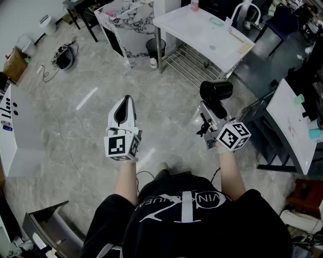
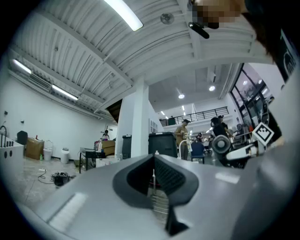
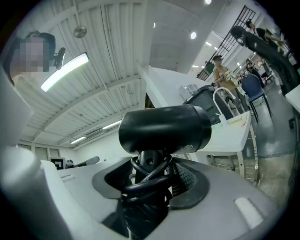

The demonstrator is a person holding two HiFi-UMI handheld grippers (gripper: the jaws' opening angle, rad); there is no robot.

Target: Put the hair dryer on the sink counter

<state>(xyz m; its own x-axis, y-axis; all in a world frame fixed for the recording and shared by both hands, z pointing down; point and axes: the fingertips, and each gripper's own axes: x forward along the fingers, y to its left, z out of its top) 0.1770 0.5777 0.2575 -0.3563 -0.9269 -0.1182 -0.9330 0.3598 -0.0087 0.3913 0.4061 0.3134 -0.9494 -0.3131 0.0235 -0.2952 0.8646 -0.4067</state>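
Observation:
The black hair dryer [image 1: 216, 93] stands upright in my right gripper [image 1: 209, 110], over the floor in front of me. In the right gripper view its barrel [image 3: 164, 128] lies crosswise above the jaws, and the handle with the cord wound round it [image 3: 149, 180] is clamped between the two pads. My right gripper [image 3: 150, 185] is shut on it. The white sink counter [image 1: 202, 31] with a curved white faucet [image 1: 243, 11] stands ahead, beyond the dryer; its top [image 3: 229, 131] also shows behind the barrel. My left gripper [image 1: 124, 103] is shut and holds nothing [image 2: 153, 161].
A wire rack [image 1: 189, 63] sits under the counter, with a black bin [image 1: 154, 48] beside it. A marble-patterned unit [image 1: 126, 25] stands at the back left. A white table [image 1: 292, 121] is at my right. Cables [image 1: 63, 58] lie on the floor. Several people [image 2: 180, 133] stand far off.

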